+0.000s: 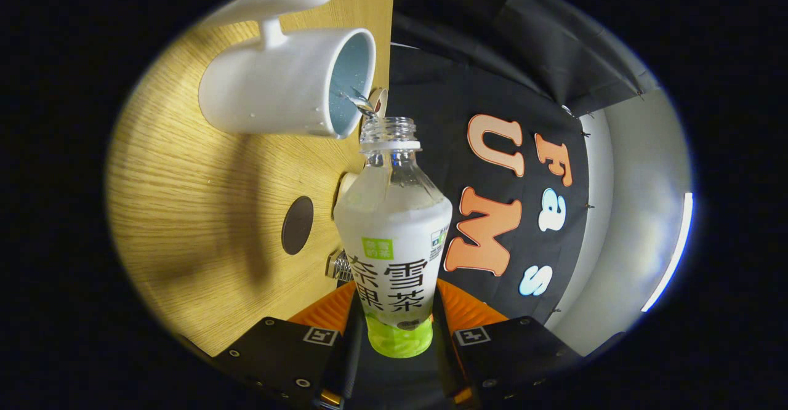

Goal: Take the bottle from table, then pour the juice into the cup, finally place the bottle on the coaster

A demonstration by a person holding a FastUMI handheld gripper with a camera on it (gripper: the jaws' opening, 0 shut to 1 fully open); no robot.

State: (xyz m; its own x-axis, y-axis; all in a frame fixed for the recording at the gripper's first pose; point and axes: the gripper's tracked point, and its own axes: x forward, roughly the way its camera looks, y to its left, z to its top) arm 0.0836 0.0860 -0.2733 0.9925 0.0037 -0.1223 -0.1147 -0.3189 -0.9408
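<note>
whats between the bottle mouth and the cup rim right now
In the gripper view, a thin stream of liquid bridges the bottle mouth and the cup rim; the gripper is clamped on the bottle.

bottle (394, 237) base hidden between fingers (335, 308), coaster (297, 225) partly behind bottle

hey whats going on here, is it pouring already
Yes, pouring is under way. The hand-held gripper is shut on the bottle, one finger on each side of its lower body, and has it tipped over toward the white cup on the wooden table. The cap is off and a thin stream runs from the bottle's mouth into the cup. The dark round coaster lies bare on the table beside the bottle.
</note>
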